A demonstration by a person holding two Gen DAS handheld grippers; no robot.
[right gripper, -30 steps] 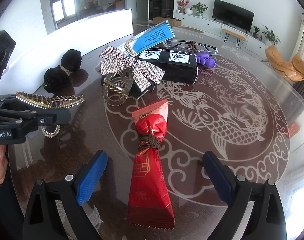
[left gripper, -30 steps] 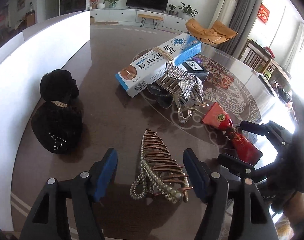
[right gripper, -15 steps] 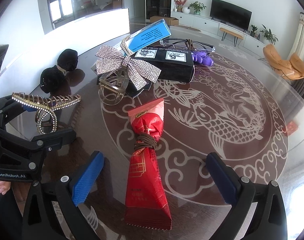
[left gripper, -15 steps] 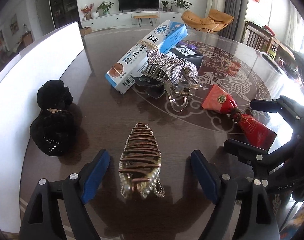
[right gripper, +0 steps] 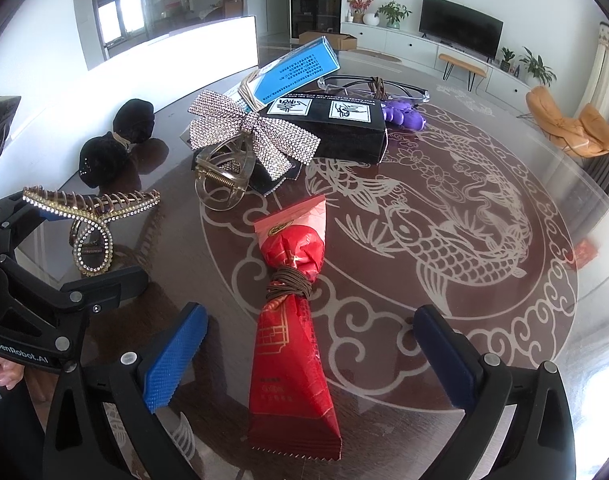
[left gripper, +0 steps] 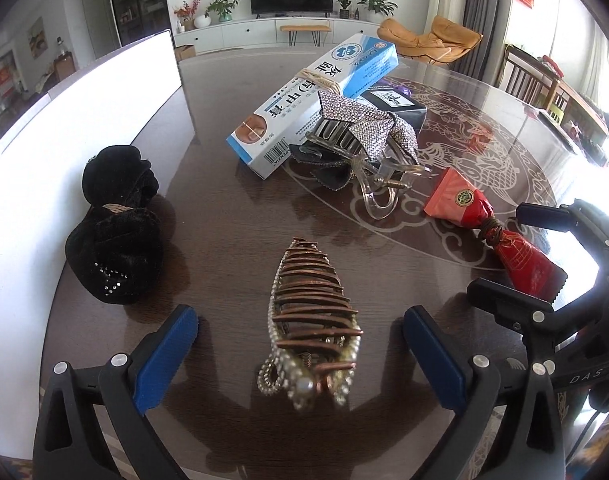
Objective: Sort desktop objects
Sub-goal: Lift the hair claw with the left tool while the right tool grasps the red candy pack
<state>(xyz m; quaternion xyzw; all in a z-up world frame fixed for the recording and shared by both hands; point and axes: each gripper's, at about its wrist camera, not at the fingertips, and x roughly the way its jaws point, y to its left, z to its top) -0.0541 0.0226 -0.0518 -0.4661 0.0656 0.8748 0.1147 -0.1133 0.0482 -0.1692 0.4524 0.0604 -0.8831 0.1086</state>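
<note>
A copper-toothed hair claw with pearl trim (left gripper: 312, 320) (right gripper: 90, 220) stands on the dark table between the blue pads of my left gripper (left gripper: 300, 356). Its jaws are opening and the pads stand clear of the claw on both sides. My right gripper (right gripper: 308, 356) is open wide over a red packet tied with brown cord (right gripper: 292, 312) (left gripper: 492, 228), whose lower half lies between the fingers untouched. A black velvet hair tie (left gripper: 116, 232) (right gripper: 112, 144) lies left of the claw, by the white board.
Further back lie a rhinestone bow clip (left gripper: 368, 136) (right gripper: 248, 136), a blue-and-white box (left gripper: 312, 100), a black box (right gripper: 332, 128), glasses (right gripper: 376, 86) and a purple item (right gripper: 404, 114). A white board (left gripper: 72, 128) walls the left side. The right gripper's frame (left gripper: 544, 304) stands close on the right.
The left gripper's jaws have spread apart and let go of the pearl hair claw, which now rests upright on the table. The right gripper opened slightly and stayed over the red packet.
</note>
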